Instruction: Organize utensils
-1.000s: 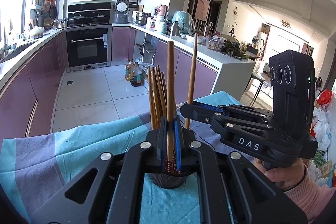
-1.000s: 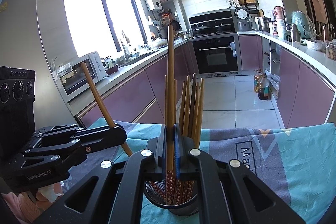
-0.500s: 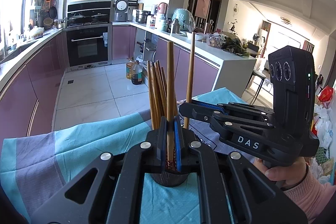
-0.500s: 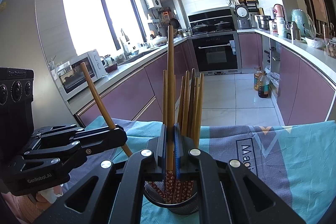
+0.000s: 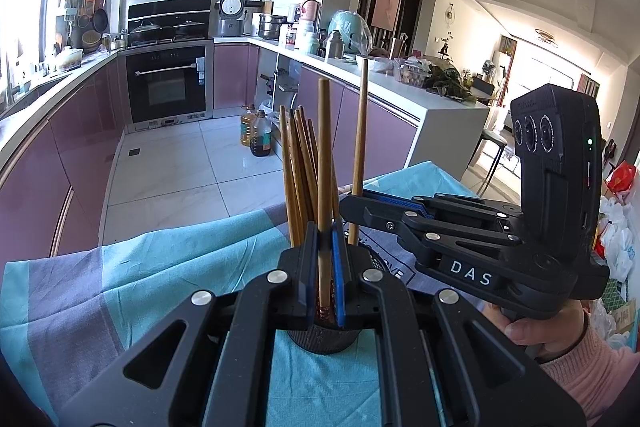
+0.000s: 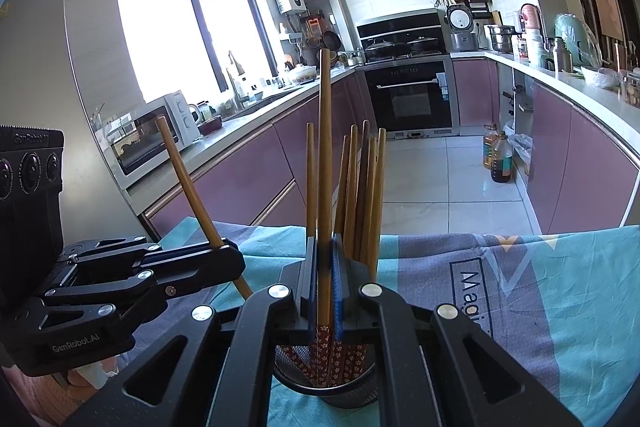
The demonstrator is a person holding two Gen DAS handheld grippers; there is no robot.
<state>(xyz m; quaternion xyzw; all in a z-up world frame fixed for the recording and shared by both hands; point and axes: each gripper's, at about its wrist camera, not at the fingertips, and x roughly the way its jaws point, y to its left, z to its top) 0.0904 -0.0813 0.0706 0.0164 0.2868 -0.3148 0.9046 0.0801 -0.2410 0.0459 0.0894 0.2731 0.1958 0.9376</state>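
A black mesh cup (image 5: 320, 341) (image 6: 332, 393) stands on the teal and grey tablecloth (image 5: 160, 267) with several wooden chopsticks (image 5: 298, 179) (image 6: 360, 187) upright in it. My left gripper (image 5: 325, 231) is shut on one upright chopstick (image 5: 324, 147) just above the cup's near side; its red patterned lower end is at the rim. My right gripper (image 6: 325, 243) is shut on another chopstick (image 6: 325, 147), whose patterned end reaches into the cup. Each gripper shows in the other's view: the right gripper (image 5: 348, 203) on the cup's right, the left gripper (image 6: 236, 259) on its left, its chopstick (image 6: 188, 183) tilted.
The tablecloth (image 6: 520, 287) ends at the table's far edge, with the tiled kitchen floor beyond. Purple cabinets line both sides, an oven (image 6: 412, 95) stands at the back, and oil bottles (image 5: 256, 135) sit on the floor. A hand in a pink sleeve (image 5: 560, 343) holds the right gripper.
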